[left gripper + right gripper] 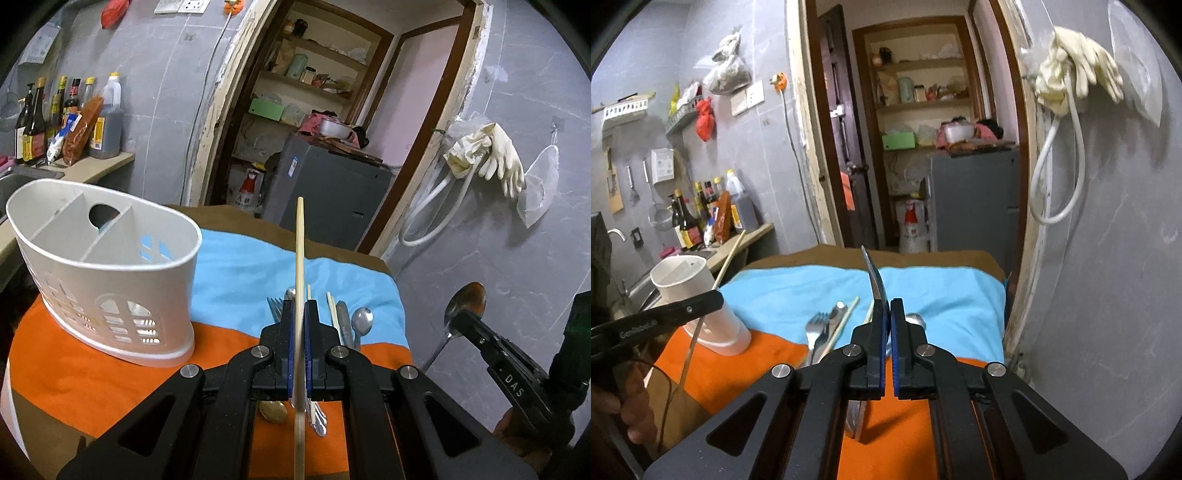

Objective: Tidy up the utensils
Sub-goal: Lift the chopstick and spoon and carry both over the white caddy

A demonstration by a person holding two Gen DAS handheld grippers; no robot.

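Note:
My left gripper (300, 308) is shut on a wooden chopstick (300, 243) that points up and away, to the right of the white utensil caddy (110, 280). My right gripper (888, 306) is shut on a metal spoon (874, 280), seen edge-on; in the left wrist view the spoon (466, 301) is lifted off to the right of the table. Below on the cloth lie forks (816, 326), chopsticks (846, 321), a knife (343, 317) and spoons (362, 319). The caddy (698, 295) shows at left in the right wrist view, behind my left gripper (713, 299).
The table carries an orange cloth (92, 373) and a blue cloth (251, 273). A counter with sauce bottles (70, 122) and a sink (18, 184) lies left. A doorway with shelves and a grey fridge (332, 188) is ahead. Gloves (498, 155) and a hose hang on the right wall.

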